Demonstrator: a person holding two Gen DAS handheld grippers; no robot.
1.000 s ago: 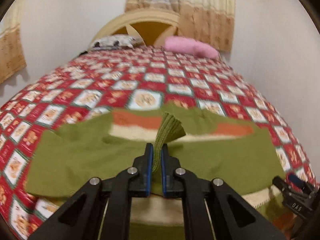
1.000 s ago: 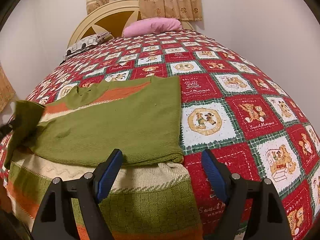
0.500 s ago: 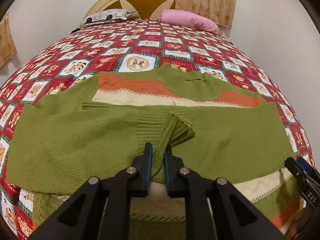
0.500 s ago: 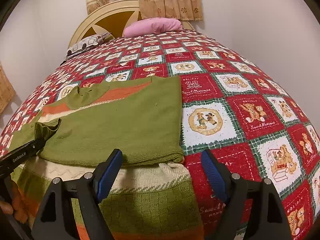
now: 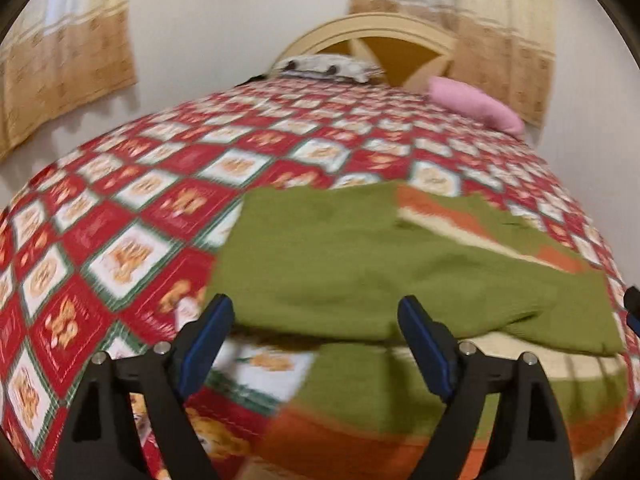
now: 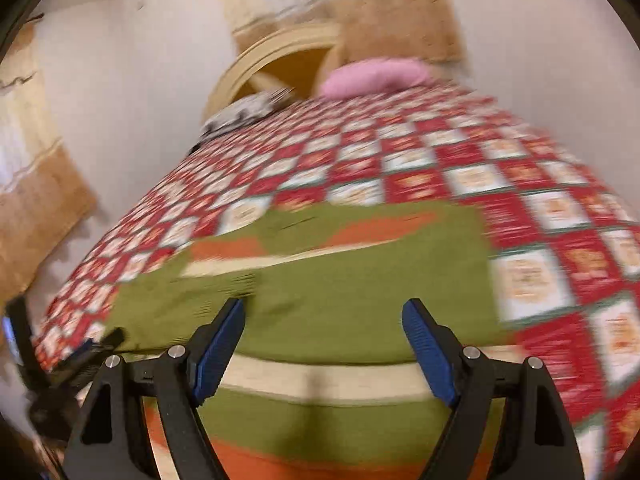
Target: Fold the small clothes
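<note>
A small green sweater (image 5: 360, 264) with orange and cream stripes lies on the bed, both sleeves folded across its chest. It also shows in the right wrist view (image 6: 360, 288). My left gripper (image 5: 316, 340) is open and empty, over the sweater's lower left edge. My right gripper (image 6: 324, 340) is open and empty, over the sweater's lower middle. The left gripper shows at the left edge of the right wrist view (image 6: 80, 356). Both views are blurred by motion.
The bed has a red, white and green checked quilt (image 5: 132, 216). A pink pillow (image 5: 476, 106) and a patterned pillow (image 5: 324, 68) lie by the cream headboard (image 5: 372, 28). White walls and tan curtains (image 5: 64, 68) stand around the bed.
My left gripper has let go of the sleeve cuff, opened, and swung left to the sweater's lower left edge. The sleeve now lies across the chest. My right gripper has shifted left.
</note>
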